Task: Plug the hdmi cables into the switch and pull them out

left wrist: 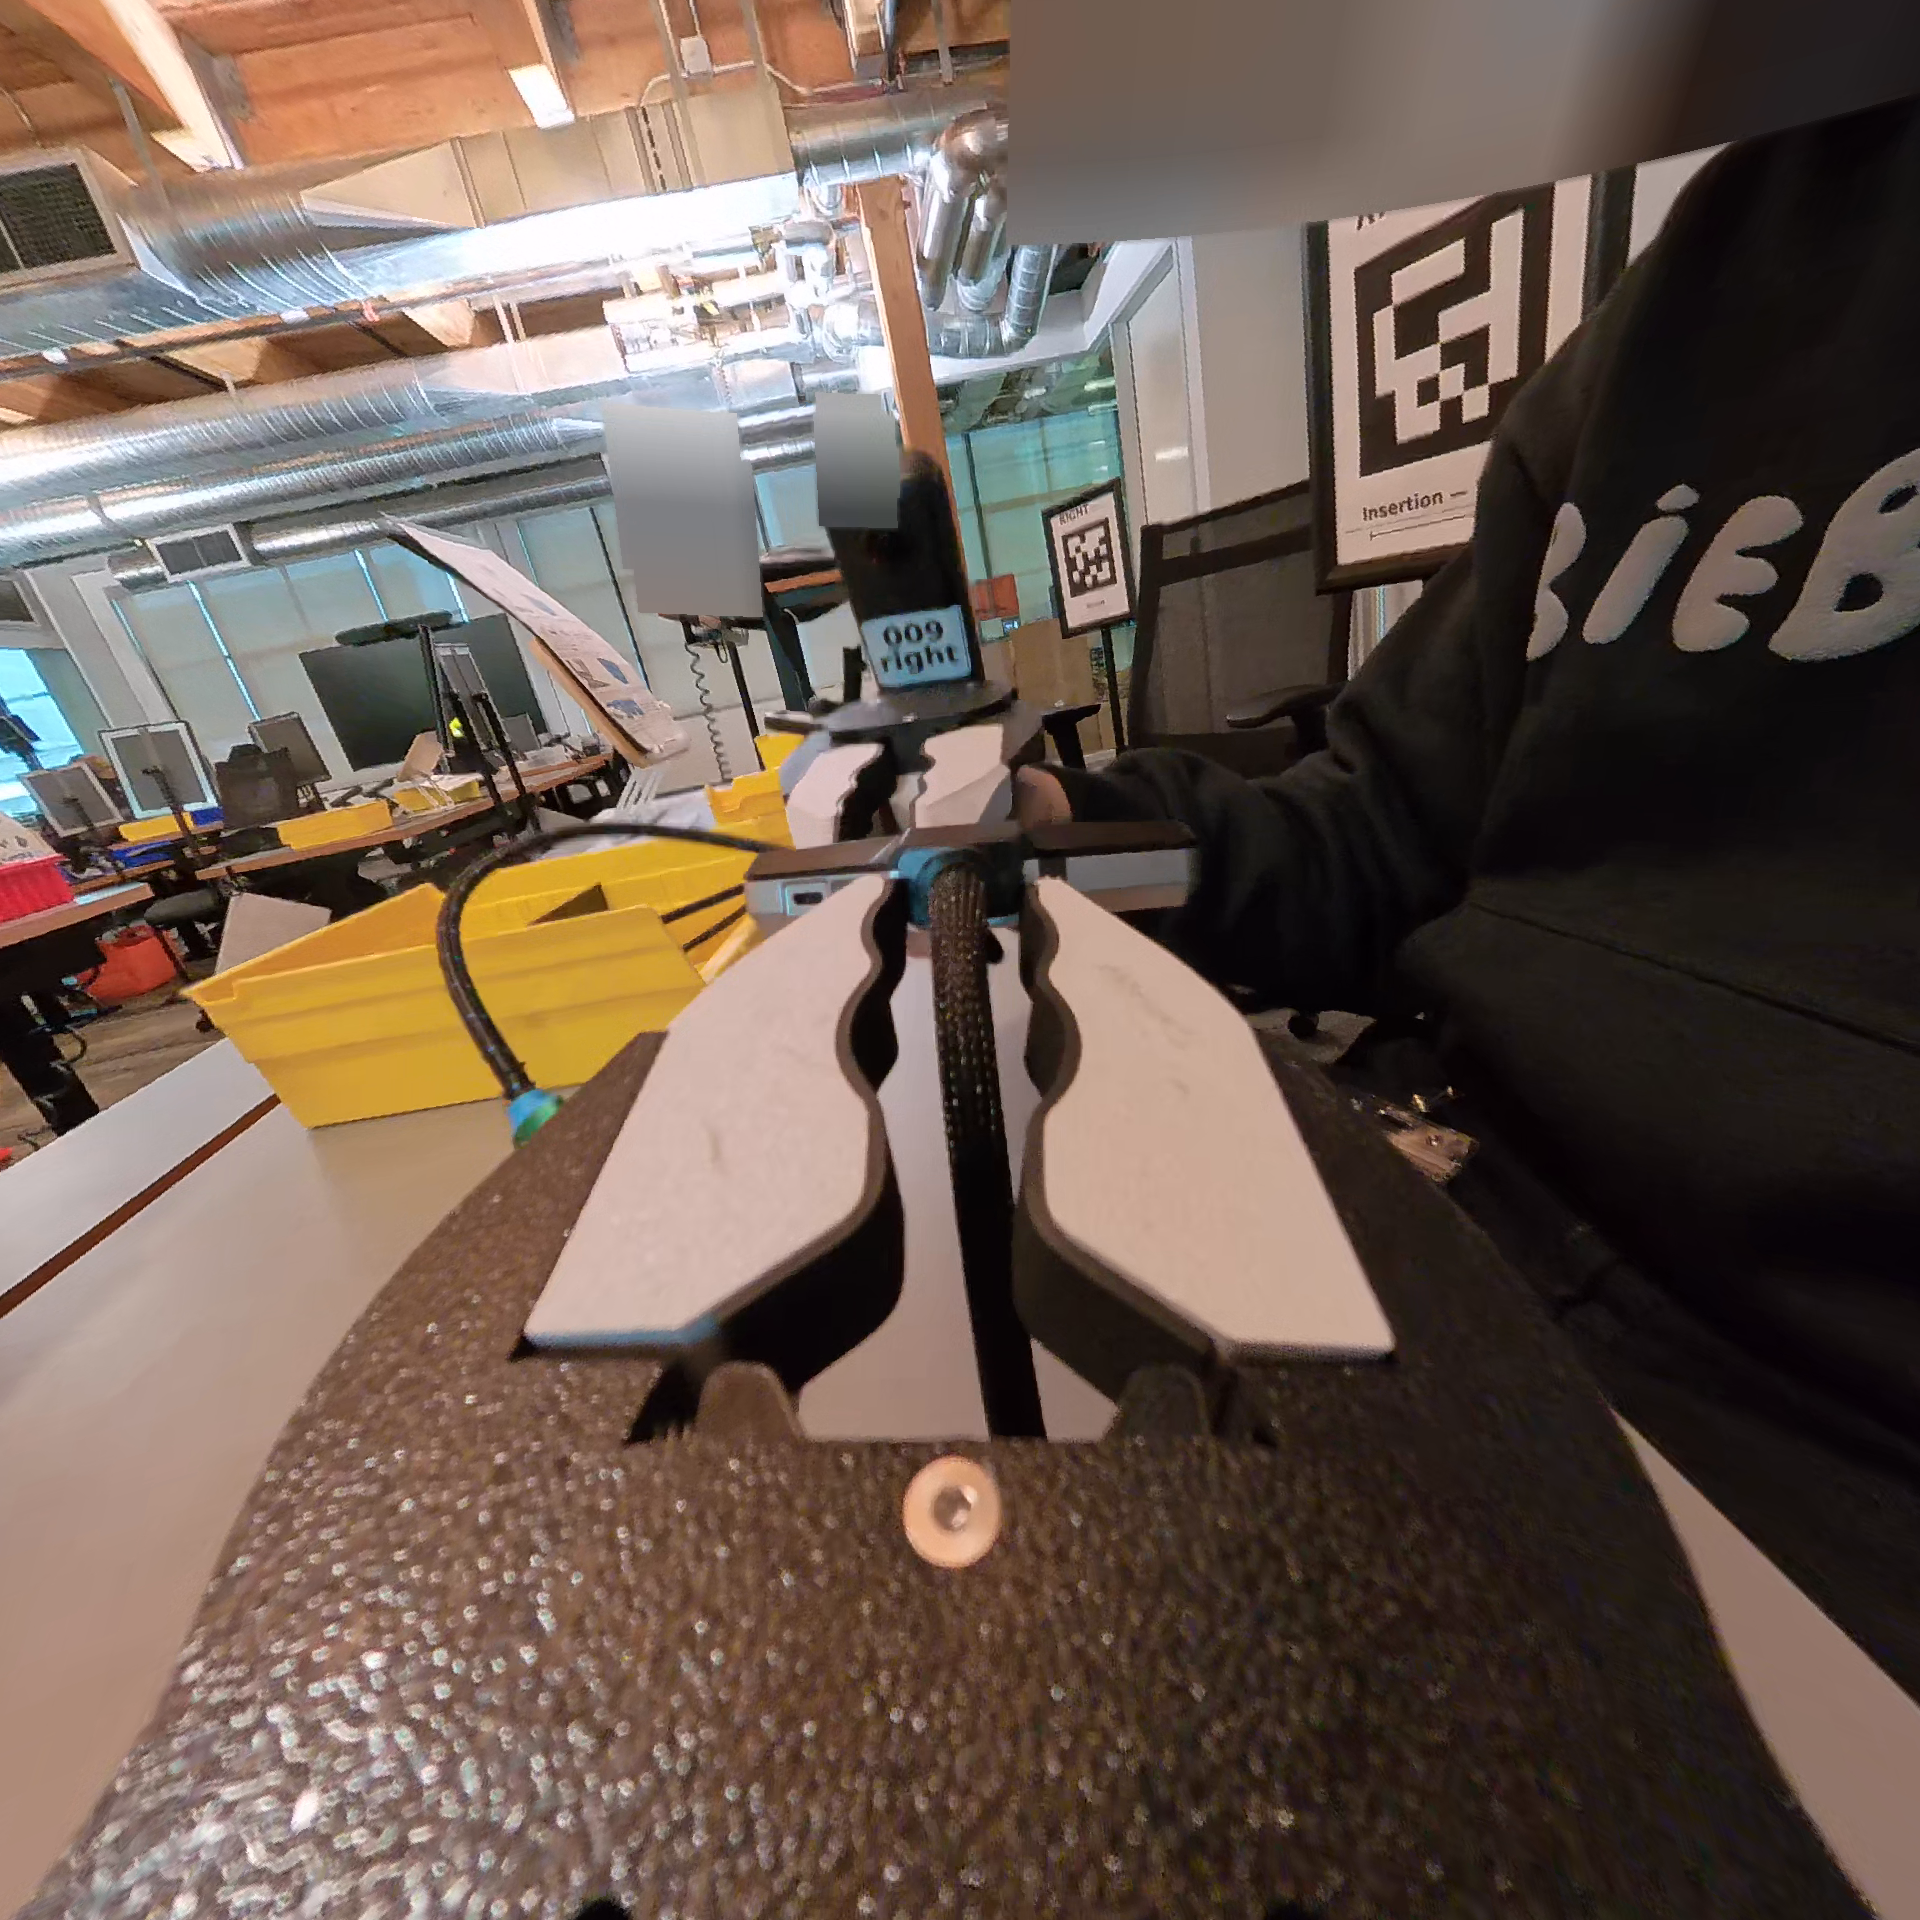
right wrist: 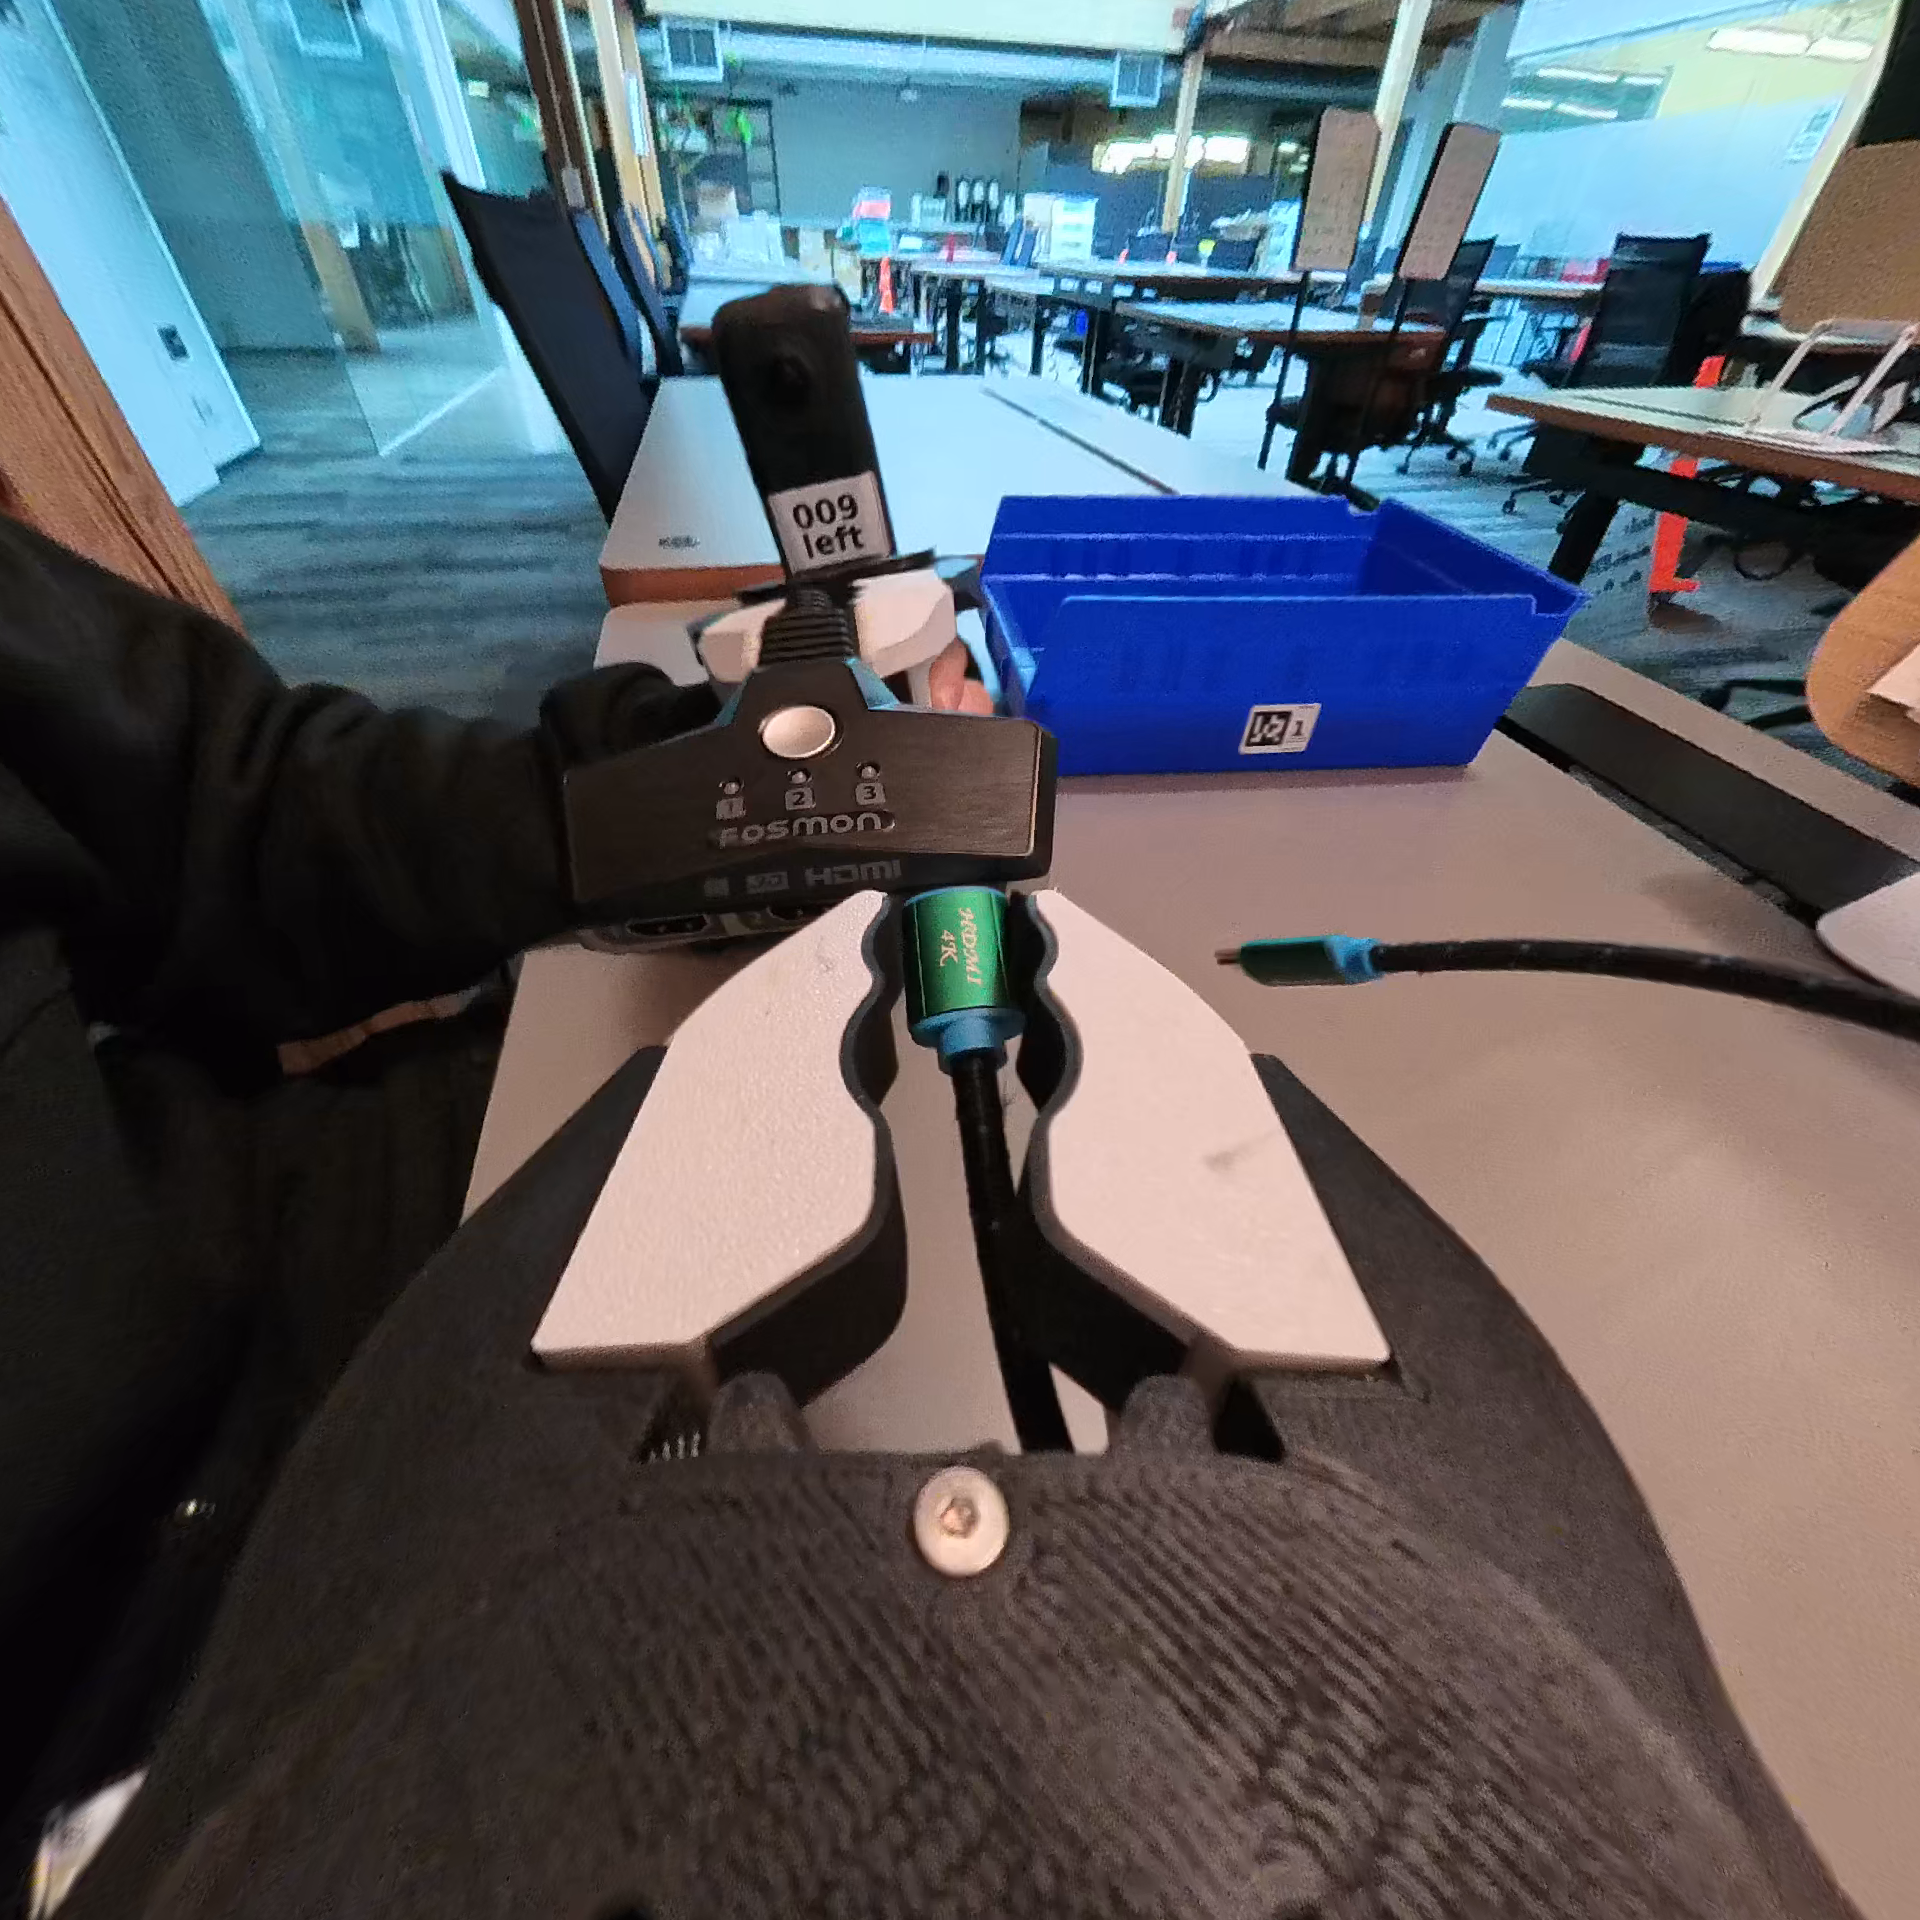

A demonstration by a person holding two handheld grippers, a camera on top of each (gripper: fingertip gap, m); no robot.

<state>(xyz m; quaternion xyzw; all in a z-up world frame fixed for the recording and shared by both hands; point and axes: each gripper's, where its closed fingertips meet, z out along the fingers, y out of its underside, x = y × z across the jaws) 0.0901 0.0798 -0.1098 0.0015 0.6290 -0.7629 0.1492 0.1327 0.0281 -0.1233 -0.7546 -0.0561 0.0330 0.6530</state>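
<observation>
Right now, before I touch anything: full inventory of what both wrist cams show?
switch: 1, black, held above the table edge between the two grippers
green HDMI plug: 1, green with a blue collar, at the switch's port; depth unclear
braided cable: 1, black, runs to the switch's other side
loose HDMI cable: 1, black with a teal plug, flat on the table, unplugged
blue bin: 1, behind the switch
yellow bins: at least 2, left end of the table
table: 1, grey
marker boards: 2, black-and-white, background
sleeve: black
left hand-held gripper: closed on the braided cable
right hand-held gripper: closed on the green HDMI plug
</observation>
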